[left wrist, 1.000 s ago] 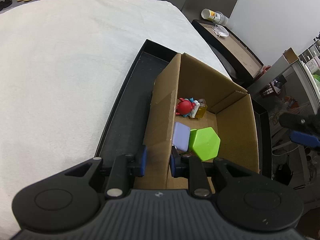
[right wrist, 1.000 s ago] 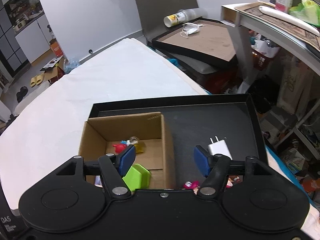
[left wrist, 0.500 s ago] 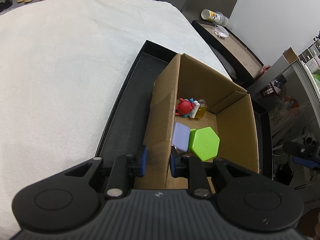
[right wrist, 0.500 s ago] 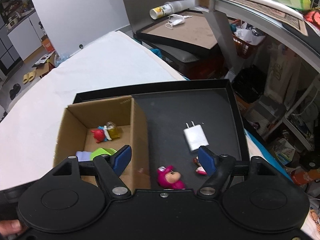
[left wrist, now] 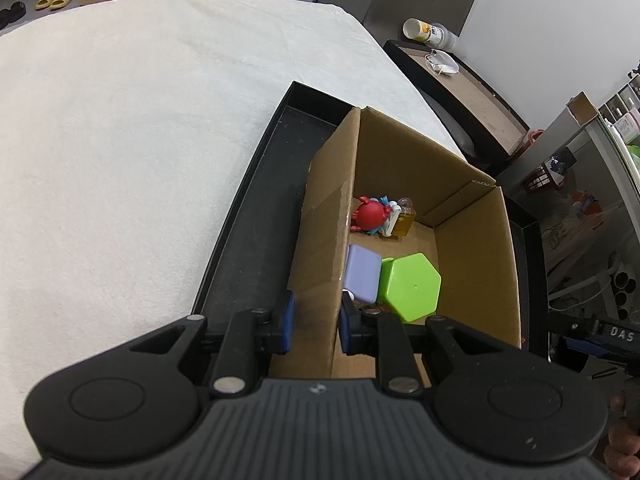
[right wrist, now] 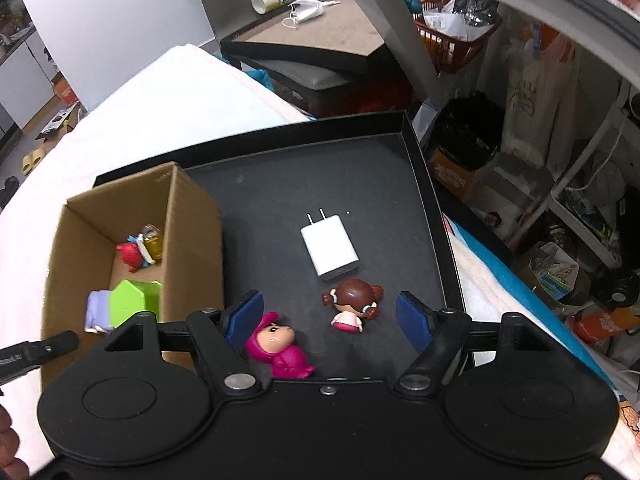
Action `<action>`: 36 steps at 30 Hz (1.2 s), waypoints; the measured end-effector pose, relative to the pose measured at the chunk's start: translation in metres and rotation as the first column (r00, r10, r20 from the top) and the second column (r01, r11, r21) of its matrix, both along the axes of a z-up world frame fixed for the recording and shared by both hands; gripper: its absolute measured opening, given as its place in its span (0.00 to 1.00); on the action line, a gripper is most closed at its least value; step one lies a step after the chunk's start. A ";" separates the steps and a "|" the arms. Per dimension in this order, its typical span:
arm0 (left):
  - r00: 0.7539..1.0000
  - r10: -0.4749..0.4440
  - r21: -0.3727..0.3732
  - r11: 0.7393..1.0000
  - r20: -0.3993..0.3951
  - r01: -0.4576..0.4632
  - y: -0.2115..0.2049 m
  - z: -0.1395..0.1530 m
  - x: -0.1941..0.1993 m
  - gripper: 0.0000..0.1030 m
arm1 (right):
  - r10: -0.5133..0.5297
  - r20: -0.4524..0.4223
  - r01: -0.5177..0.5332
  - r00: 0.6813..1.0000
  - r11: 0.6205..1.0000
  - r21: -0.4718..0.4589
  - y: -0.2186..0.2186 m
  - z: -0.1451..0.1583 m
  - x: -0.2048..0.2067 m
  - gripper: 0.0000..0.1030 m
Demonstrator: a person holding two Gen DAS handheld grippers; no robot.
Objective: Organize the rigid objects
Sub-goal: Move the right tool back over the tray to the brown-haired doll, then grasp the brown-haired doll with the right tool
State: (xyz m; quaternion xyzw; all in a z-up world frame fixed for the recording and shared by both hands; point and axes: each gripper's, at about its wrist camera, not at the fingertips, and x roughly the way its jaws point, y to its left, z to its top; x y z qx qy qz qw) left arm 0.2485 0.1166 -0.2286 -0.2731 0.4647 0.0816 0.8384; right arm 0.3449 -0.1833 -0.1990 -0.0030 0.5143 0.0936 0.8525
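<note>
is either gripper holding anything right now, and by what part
The left gripper clamps the cardboard box by its near-left side wall. The right gripper is open and empty.

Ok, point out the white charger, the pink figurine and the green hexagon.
white charger (right wrist: 330,246), right wrist view, flat top face.
pink figurine (right wrist: 280,342), right wrist view, face.
green hexagon (left wrist: 412,286), left wrist view, top face.

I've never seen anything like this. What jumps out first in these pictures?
A cardboard box stands at the left of a black tray, with bright toys inside: a green hexagon block, a lilac block and a red crab. The left gripper pinches the box's near wall. Beside the box on the tray lie a white charger and two dolls, one pink, one brown-haired, in front of the open right gripper.
</note>
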 end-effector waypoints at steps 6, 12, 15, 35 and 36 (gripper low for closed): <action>1.000 0.000 0.008 1.000 -0.002 0.000 0.000 0.000 0.001 0.20 | 0.029 -0.017 -0.029 0.999 0.999 -0.014 -0.004 -0.018 0.005 0.70; 1.000 -0.002 0.025 1.000 -0.008 0.002 -0.003 -0.001 0.003 0.20 | 0.048 -0.041 -0.049 0.998 0.998 -0.034 -0.005 -0.037 0.012 0.70; 1.000 0.002 0.026 1.000 -0.011 -0.002 -0.003 -0.001 0.005 0.20 | 0.033 -0.053 -0.035 0.998 0.999 -0.032 -0.007 -0.045 0.018 0.70; 1.000 0.002 0.033 0.999 -0.014 -0.002 -0.005 -0.001 0.006 0.20 | 0.004 -0.091 -0.004 0.996 1.000 -0.009 -0.013 -0.053 0.016 0.31; 1.000 0.002 0.031 1.000 -0.014 -0.002 -0.005 -0.001 0.005 0.20 | -0.001 -0.088 0.001 0.996 1.000 -0.005 -0.015 -0.051 0.015 0.31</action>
